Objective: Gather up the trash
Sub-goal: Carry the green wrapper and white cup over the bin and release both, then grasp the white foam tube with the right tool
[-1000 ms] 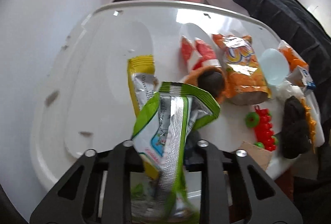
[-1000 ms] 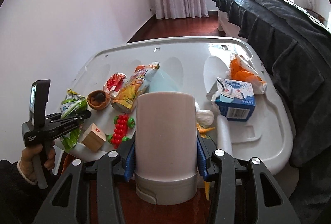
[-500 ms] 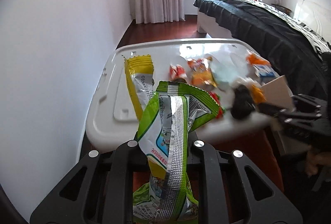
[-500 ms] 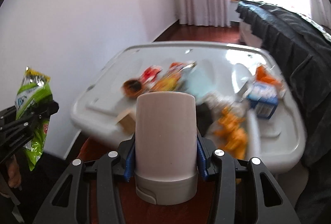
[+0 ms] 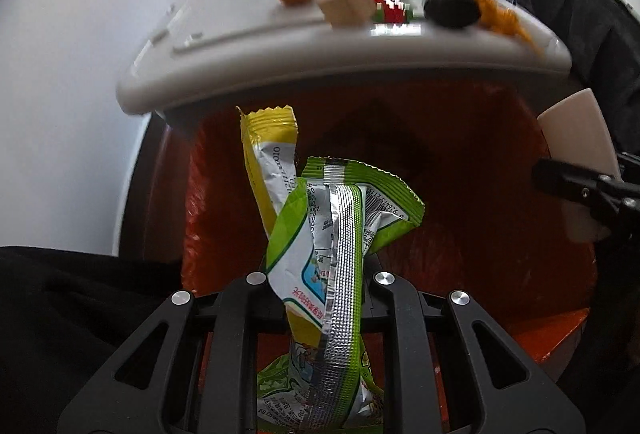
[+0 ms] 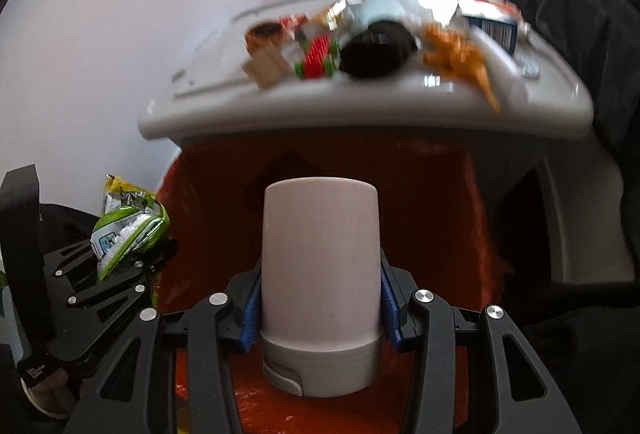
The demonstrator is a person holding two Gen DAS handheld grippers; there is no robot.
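Wrappers (image 5: 320, 234) pinched between left jaws; cup (image 6: 320, 274) between right jaws.

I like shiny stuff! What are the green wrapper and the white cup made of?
Green wrapper: looks like thin plastic film with a foil lining, since it is crinkled with a silvery ribbed seam. White cup: probably matte plastic, smooth and dull, without glare.

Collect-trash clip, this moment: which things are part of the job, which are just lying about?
Job:
- green wrapper and yellow wrapper, in left gripper
- white cup, in right gripper
- orange bin bag below both

Lying about, on the lid:
- wooden block
- red toy
- black lump
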